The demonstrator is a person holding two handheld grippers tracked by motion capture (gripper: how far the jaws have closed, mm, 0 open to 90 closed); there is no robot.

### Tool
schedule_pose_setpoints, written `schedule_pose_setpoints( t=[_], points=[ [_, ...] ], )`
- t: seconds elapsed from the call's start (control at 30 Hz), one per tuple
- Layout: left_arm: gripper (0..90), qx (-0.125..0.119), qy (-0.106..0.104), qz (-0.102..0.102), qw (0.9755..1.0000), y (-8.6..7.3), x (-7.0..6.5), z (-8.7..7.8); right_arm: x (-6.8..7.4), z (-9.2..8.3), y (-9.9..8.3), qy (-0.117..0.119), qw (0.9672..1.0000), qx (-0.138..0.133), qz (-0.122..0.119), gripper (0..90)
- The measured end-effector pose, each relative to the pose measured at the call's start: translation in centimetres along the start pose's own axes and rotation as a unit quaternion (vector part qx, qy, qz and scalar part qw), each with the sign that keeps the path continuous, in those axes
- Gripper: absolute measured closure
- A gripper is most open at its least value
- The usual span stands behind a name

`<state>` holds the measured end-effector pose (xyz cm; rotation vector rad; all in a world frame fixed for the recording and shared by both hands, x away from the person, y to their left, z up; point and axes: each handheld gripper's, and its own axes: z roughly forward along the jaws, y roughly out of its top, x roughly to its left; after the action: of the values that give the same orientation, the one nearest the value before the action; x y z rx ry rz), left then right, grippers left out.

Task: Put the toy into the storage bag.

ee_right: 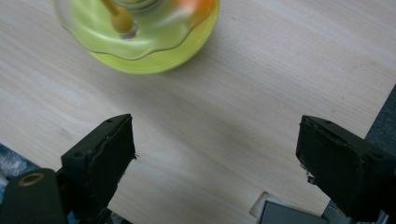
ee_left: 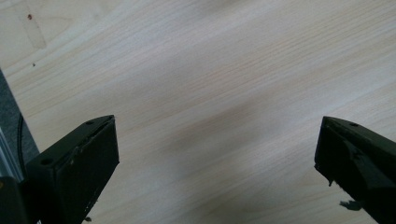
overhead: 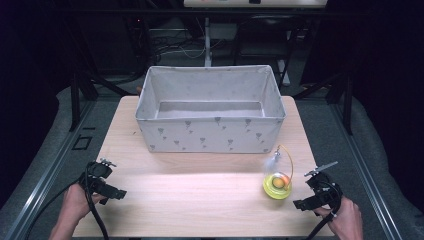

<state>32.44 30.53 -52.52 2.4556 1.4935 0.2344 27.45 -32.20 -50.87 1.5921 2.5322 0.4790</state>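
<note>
A yellow-green round toy (overhead: 277, 186) with a thin wire loop and a feather on top sits on the wooden table (overhead: 200, 192) at the right. My right gripper (overhead: 307, 200) rests just right of it, jaws wide apart and empty. In the right gripper view the toy (ee_right: 140, 37) lies ahead of the jaws, beyond my gripper (ee_right: 215, 154), not between them. My left gripper (overhead: 112, 192) is near the table's front left, held in a hand. In its own view the gripper (ee_left: 217, 158) stands open over bare wood.
A large grey fabric box (overhead: 210, 110) with a small printed pattern stands open at the back middle of the table. Dark stands and cables lie behind it. The table's right edge is close to my right gripper.
</note>
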Motion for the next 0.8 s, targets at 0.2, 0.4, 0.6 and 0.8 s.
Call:
schedule_pose_setpoints(
  t=[0.2,0.4,0.6,0.8],
  points=[
    [0.0,0.003,-0.003,0.002,1.0000,-0.2,0.0,0.0,1.2,-0.9,0.5,-0.008,0.9998,-0.012,-0.015,11.2],
    [0.0,0.004,-0.006,0.003,1.0000,-0.1,0.0,0.1,1.9,-1.6,1.3,-0.004,0.9993,-0.023,-0.028,11.0],
    [0.0,0.006,-0.007,0.003,1.0000,-0.2,-0.1,0.1,1.8,-2.4,2.2,0.005,0.9985,-0.042,-0.034,7.9],
    [0.0,0.006,-0.007,-0.003,1.0000,-0.5,0.2,0.1,2.2,-3.2,3.3,0.006,0.9976,-0.050,-0.048,7.4]
  ],
)
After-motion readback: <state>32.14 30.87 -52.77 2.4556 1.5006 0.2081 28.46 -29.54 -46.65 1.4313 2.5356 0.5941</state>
